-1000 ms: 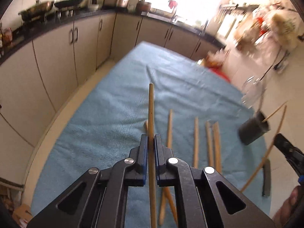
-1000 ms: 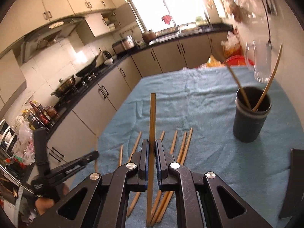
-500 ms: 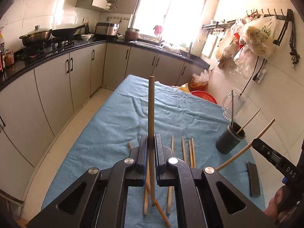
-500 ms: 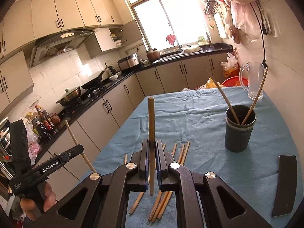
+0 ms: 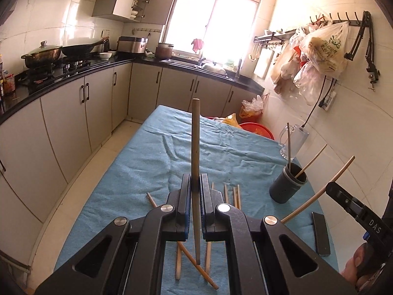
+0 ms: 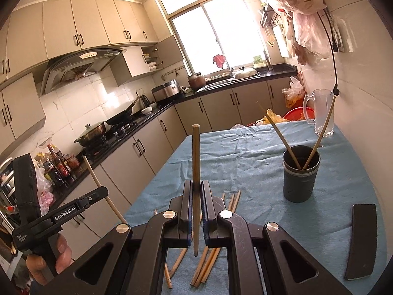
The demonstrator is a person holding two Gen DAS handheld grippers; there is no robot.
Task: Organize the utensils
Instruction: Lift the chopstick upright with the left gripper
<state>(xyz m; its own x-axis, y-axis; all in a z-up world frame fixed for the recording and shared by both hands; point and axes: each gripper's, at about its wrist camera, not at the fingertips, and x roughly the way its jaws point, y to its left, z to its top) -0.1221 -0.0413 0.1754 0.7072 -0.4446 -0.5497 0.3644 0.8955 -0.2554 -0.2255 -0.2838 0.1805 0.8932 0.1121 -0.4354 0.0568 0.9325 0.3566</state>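
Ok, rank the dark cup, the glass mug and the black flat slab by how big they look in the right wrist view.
1. black flat slab, though it lies nearest the camera.
2. dark cup and glass mug look alike; the mug stands farther back, so no ranking.

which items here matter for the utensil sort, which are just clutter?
Job: chopstick in left tool; chopstick in right tool; loose chopsticks; dark holder cup.
Clutter: glass mug; flat black object; stove pots.

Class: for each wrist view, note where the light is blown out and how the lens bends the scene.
Left wrist view: the window is washed white and glare bleaches the right wall; fisheye bows the cabinets. Right wrist view: the window is overexposed again; the tablecloth edges curve, corners fall dark.
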